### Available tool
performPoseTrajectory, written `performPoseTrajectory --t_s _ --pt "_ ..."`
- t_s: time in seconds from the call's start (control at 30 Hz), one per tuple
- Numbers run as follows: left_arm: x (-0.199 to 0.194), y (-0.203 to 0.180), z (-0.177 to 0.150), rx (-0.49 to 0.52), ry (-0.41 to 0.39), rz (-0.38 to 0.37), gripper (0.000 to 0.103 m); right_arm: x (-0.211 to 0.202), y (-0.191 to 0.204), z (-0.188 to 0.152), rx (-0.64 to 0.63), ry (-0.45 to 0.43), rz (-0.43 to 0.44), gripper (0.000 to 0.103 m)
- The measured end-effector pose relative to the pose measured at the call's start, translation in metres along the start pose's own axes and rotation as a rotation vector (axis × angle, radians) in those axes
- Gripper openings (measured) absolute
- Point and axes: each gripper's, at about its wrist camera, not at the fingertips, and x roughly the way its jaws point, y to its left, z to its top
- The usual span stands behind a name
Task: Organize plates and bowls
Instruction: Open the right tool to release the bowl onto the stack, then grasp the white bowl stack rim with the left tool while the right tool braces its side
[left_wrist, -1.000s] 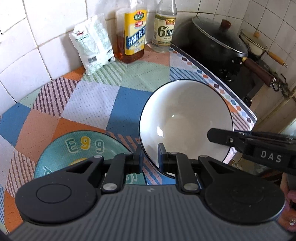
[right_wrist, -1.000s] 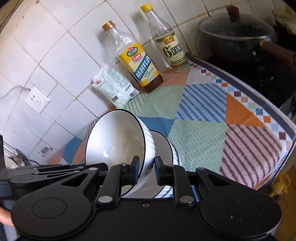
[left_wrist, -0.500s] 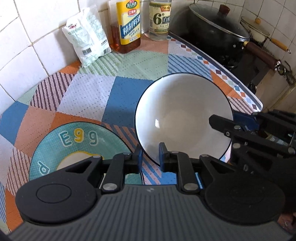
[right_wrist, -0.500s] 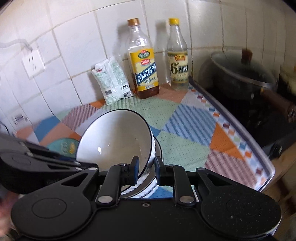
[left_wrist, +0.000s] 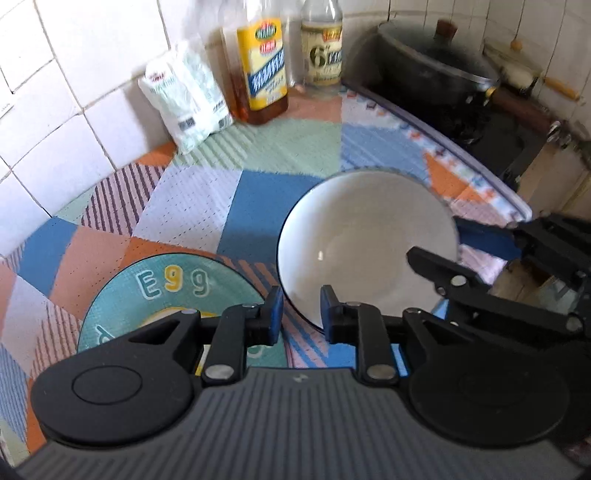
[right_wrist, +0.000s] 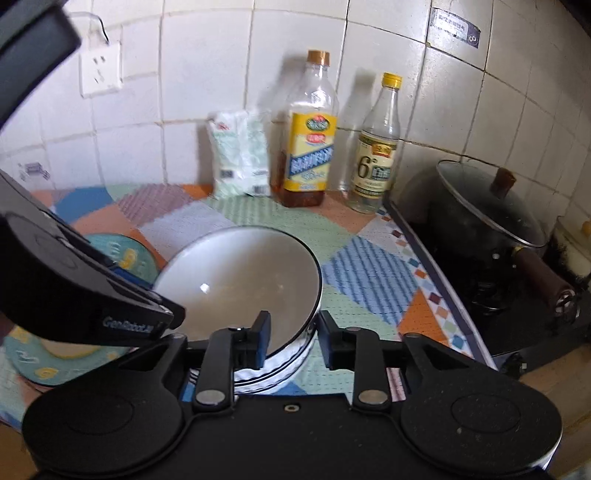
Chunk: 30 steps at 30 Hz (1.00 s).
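Observation:
Two white bowls with dark rims sit nested on the patchwork mat; the upper bowl (left_wrist: 369, 240) (right_wrist: 240, 280) lies level inside the ribbed lower bowl (right_wrist: 280, 373). My left gripper (left_wrist: 301, 314) straddles the near rim, its jaws opening, with a gap beside the rim. My right gripper (right_wrist: 293, 339) also straddles the stack's rim, one finger inside and one outside, jaws opening and clear of the wall. It shows as black fingers (left_wrist: 443, 273) at the bowl's right side. A teal plate (left_wrist: 166, 291) (right_wrist: 122, 258) lettered "E99" lies flat just left of the bowls.
Against the tiled wall stand a white bag (right_wrist: 240, 155), an oil bottle (right_wrist: 310, 147) and a clear vinegar bottle (right_wrist: 376, 155). A lidded black pot (right_wrist: 487, 214) sits on the stove to the right, past the mat's edge. A wall socket (right_wrist: 99, 70) is upper left.
The right gripper rolled upright and brought its tilted bowl down level into the other bowl. Both grippers' jaws have widened off the rims.

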Motion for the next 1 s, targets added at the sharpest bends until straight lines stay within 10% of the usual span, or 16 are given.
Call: performPoseTrajectory --t_s 0.2,0.4,1.0 --pt "-0.024 0.011 -0.009 -0.091 -0.077 -0.051 0.030 -0.025 -0.007 -0.010 0.048 -0.083 0.074 0.041" --pt "-0.034 0.021 -0.029 -0.192 -0.122 -0.111 0.034 -0.042 -0.003 -0.026 -0.014 -0.133 0.108 0.069" --pt "-0.024 0.050 -0.061 -0.418 -0.065 -0.301 0.048 0.000 -0.005 -0.080 0.083 -0.002 0.069 0.082"
